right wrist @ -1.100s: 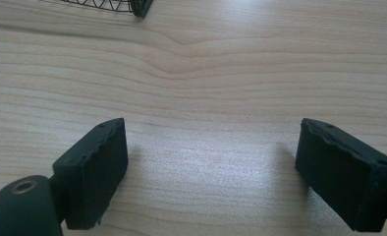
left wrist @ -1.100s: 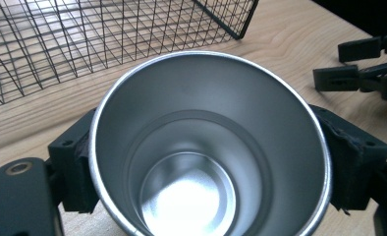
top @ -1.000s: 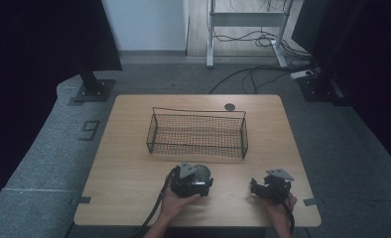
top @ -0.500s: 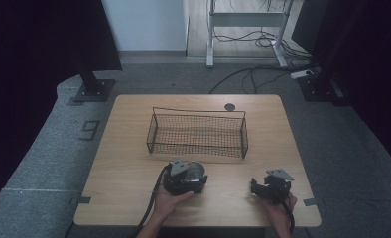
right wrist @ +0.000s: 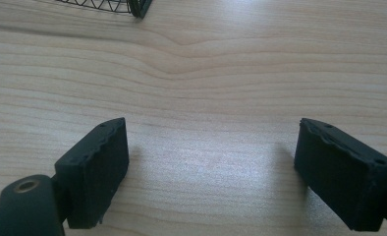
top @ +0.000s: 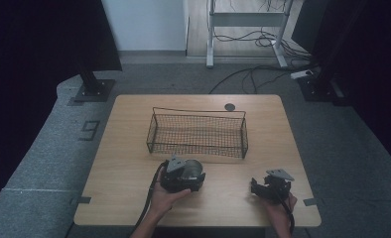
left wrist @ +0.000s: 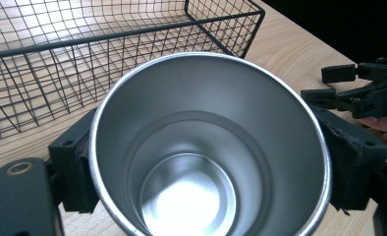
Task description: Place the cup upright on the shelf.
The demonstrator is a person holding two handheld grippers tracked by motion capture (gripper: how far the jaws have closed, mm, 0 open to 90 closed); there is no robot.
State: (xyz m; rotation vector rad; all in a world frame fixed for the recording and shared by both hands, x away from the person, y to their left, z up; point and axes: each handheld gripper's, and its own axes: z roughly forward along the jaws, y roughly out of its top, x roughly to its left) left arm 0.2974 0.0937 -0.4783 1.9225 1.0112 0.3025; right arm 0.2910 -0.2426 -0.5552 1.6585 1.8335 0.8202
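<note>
Left gripper (top: 186, 174) clamps a steel cup (left wrist: 208, 147) just in front of the wire basket (top: 197, 133); right gripper (right wrist: 221, 172) idle, spread wide.

Cup sits gripped between both left jaws at its sides, mouth toward the camera, empty inside. It is over the worktop (top: 129, 163), near the basket's front wall and not yet inside. Right gripper rests near the worktop's front right, jaws apart with nothing between them. Likely step: carry the cup into the basket. To do it well: lift enough to clear the front rim, keep the clamp firm on the smooth metal, lower to the mesh floor before releasing. Keep the right gripper out of the path.
</note>
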